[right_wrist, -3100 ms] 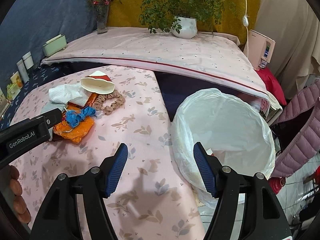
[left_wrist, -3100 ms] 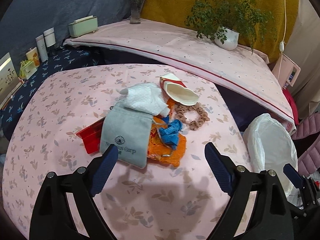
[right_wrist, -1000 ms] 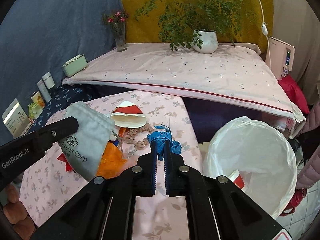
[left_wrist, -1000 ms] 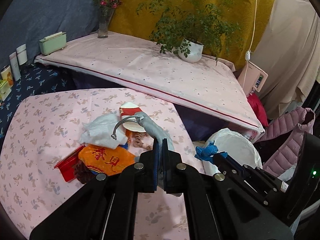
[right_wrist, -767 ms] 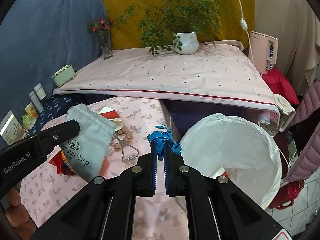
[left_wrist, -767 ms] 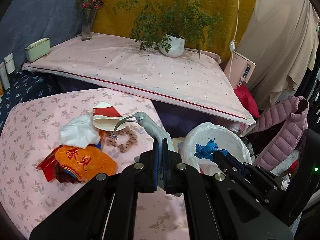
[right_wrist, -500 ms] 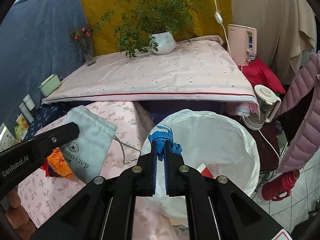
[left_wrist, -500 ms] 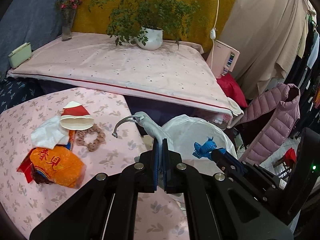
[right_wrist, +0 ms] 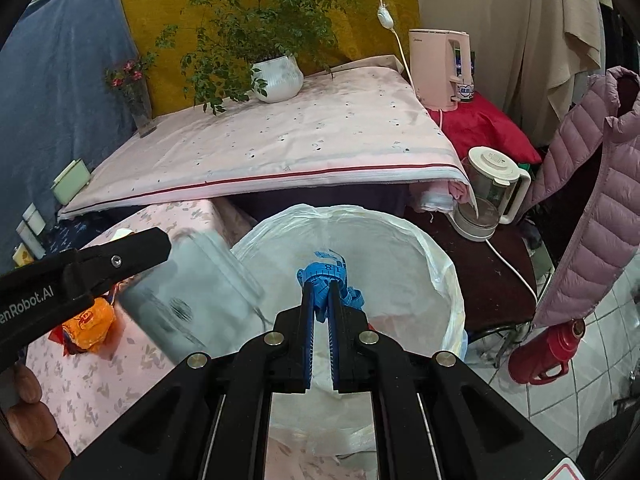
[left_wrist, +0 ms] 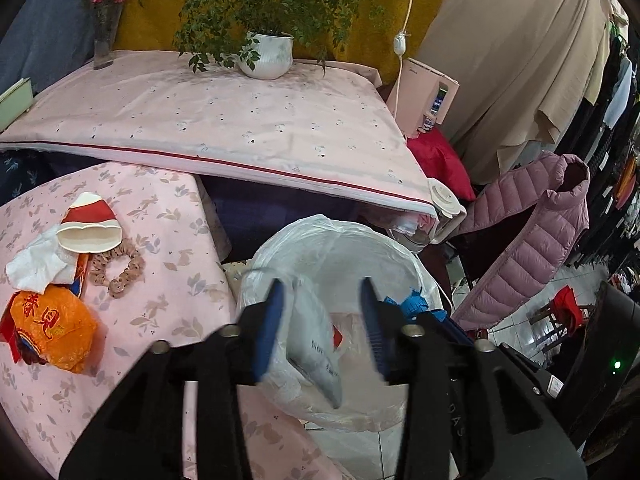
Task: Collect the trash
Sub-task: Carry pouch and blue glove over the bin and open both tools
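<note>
Bin position decides our next move: the white plastic-lined trash bin (right_wrist: 400,264) sits directly under both of our grippers, beside the edge of the pink floral-clothed table (left_wrist: 168,280). Our left gripper (left_wrist: 320,320) is opening, and the grey drawstring fabric pouch (left_wrist: 316,348) hangs blurred between its blue pads (left_wrist: 266,320), long axis pointing down into the liner, apparently already free and dropping. Our right gripper (right_wrist: 320,316) is only just beginning to part its jaws and is clenched on the crumpled blue measuring tape (right_wrist: 326,274), which pokes out above the fingertips over the middle of the bin mouth. We judge the right hand needs no further travel, only a release. An orange printed plastic bag (left_wrist: 52,328), a white tissue and a squashed red-and-white paper cup (left_wrist: 90,228) lie on the table, nearer our left hand.
</note>
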`<state>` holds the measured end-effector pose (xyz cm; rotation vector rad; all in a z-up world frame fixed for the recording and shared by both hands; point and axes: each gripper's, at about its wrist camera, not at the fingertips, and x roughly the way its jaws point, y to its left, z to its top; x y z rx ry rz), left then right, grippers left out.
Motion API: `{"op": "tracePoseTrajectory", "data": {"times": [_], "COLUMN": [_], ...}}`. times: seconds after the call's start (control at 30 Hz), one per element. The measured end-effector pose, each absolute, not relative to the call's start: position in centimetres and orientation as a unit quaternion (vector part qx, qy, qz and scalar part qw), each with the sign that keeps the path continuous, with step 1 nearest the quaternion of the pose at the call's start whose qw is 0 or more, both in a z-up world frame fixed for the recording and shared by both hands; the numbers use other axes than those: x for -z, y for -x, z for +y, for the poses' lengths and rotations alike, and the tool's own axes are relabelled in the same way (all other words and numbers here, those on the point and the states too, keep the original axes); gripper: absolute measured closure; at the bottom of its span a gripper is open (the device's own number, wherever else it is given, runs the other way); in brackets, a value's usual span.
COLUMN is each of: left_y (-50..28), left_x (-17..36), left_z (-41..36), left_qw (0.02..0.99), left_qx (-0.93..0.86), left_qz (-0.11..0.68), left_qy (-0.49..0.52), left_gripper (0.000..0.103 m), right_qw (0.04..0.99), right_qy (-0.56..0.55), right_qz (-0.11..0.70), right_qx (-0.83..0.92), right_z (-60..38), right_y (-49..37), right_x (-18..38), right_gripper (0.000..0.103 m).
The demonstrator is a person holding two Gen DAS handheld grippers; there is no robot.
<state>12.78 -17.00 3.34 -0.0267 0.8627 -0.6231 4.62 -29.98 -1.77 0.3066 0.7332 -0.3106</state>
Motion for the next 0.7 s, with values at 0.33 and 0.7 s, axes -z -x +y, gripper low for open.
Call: {"op": "tracePoseTrajectory", "data": {"times": [0.33, 0.7], "left_y": [-12.9, -13.0], "left_x": [-3.1, -3.5], "left_z": [-16.1, -14.4], "left_qw": [0.878, 0.885], "left_qx": [0.264, 0.249], "left_qz": [0.4, 0.394], "left_qy": [-0.007, -0.005], "left_gripper": [0.049, 0.049], "right_qw": [0.912, 0.916], "right_qy": [-0.136, -0.123], "right_qz": [0.353, 0.352], "right_qx": [0.156, 0.147], "right_z": [-29.5, -27.9], "right_y": [-4.7, -5.0], "right_x": [1.6, 1.0], "right_gripper": [0.073, 0.068]}}
